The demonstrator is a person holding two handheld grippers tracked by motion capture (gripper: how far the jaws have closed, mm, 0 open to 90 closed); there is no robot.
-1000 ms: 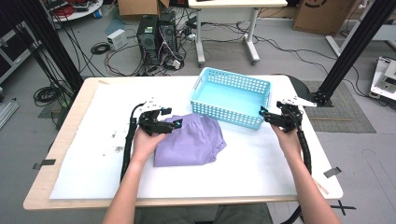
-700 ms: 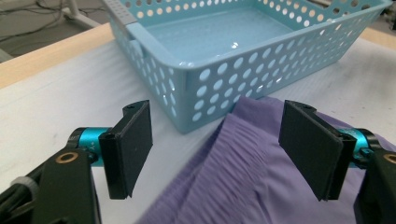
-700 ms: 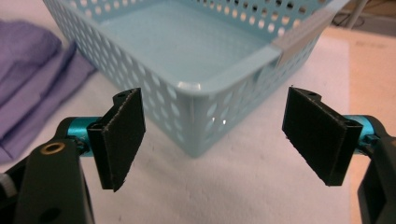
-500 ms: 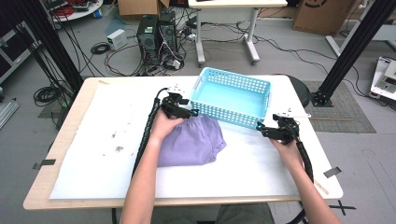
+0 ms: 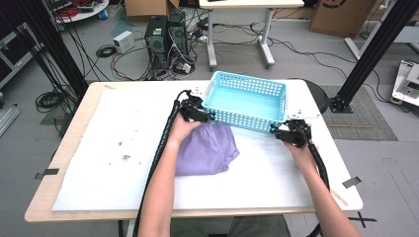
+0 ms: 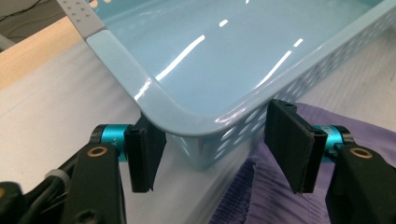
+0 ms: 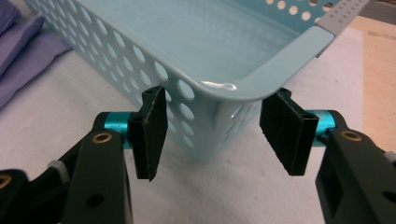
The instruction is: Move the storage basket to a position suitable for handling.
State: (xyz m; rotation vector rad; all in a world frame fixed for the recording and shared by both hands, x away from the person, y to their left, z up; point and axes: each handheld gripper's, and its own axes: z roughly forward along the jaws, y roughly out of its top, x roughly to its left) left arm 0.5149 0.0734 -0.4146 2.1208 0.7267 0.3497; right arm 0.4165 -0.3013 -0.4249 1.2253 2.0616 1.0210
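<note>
Your L gripper & R gripper now flank the near corners of the light-blue perforated plastic basket, fingers just been closing, not yet gripping, basket's long axis across the surface.

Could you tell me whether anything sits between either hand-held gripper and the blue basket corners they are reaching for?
Nothing visible does. The left hand-held gripper and the right hand-held gripper each straddle a near corner of the blue basket, jaws just closing. The purple cloth lies beside the left corner, not between.

One basket; one purple cloth; two grippers.
</note>
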